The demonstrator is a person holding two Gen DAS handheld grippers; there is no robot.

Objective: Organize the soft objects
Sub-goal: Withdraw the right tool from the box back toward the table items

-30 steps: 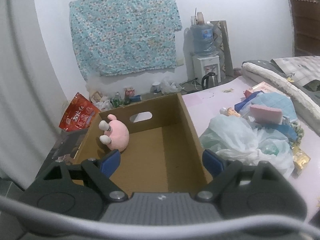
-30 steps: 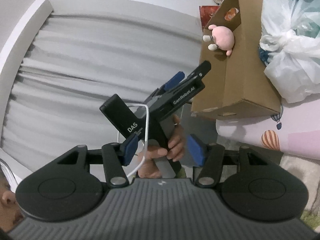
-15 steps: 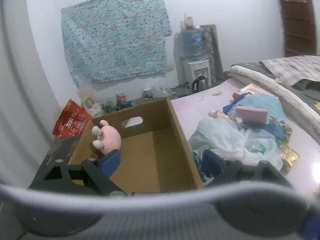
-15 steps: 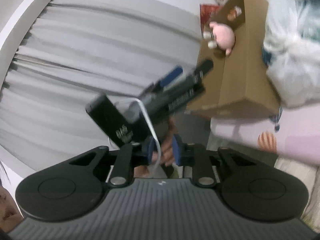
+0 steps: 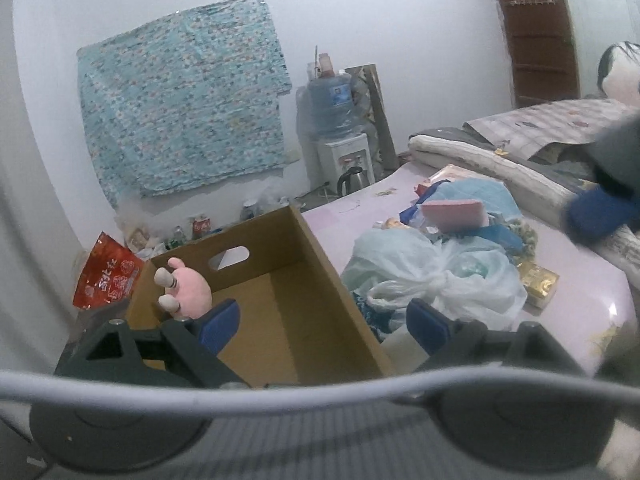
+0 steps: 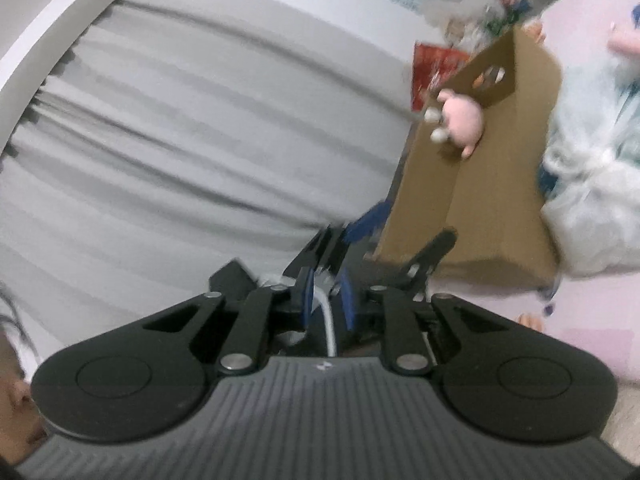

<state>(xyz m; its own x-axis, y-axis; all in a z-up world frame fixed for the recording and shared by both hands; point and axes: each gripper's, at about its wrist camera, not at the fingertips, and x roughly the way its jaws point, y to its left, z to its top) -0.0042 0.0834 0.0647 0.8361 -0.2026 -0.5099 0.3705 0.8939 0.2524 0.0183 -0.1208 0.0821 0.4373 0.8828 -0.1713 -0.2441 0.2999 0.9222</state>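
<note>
Left wrist view shows a pink plush toy in the cardboard box, plastic bags alongside, left tongs wide, right tongs closed, empty.

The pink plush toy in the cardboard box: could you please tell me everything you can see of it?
The pink plush toy is small, round and soft-looking, with a pale pink body, two whitish stubby ends with dark bands and a small pink nub on top. It rests in a corner inside the open cardboard box, against the wall and away from the handle cut-out. Neither gripper touches it; its face is hidden.
</note>
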